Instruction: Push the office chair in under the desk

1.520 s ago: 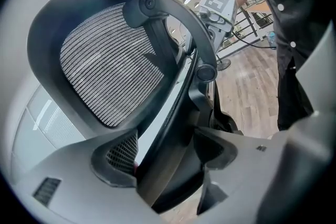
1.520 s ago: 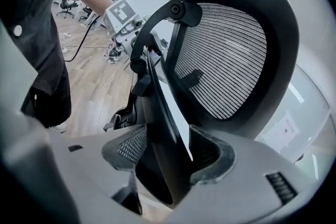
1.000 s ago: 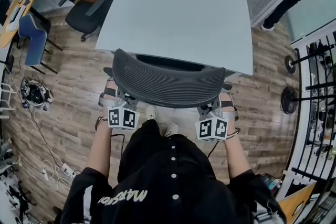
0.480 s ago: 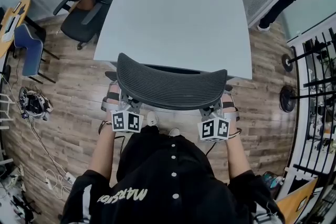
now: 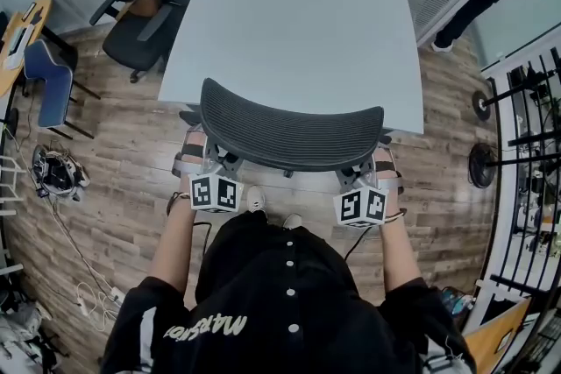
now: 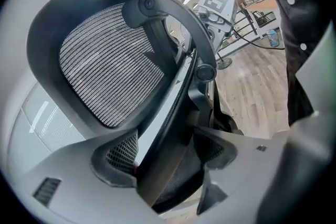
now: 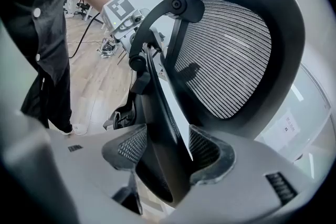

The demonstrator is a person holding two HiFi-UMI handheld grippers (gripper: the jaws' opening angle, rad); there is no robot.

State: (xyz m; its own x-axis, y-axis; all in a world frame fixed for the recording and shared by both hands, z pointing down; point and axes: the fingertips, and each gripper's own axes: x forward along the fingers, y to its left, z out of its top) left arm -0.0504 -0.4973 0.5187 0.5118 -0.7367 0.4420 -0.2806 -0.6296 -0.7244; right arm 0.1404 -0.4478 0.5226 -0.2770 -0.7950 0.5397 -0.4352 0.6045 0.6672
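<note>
Left gripper (image 6: 167,153), right gripper (image 7: 169,150), gripping backrest (image 5: 289,131) (both)

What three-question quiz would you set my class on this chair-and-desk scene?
1. True or false: papers cover the desk.
2. What sits between the jaws of the left gripper? A. a cable B. the office chair's back frame C. a desk leg
3. Fill in: in the head view, the spare black chair stands by the desk's far ___ corner.
Key: 1 false; 2 B; 3 left.
</note>
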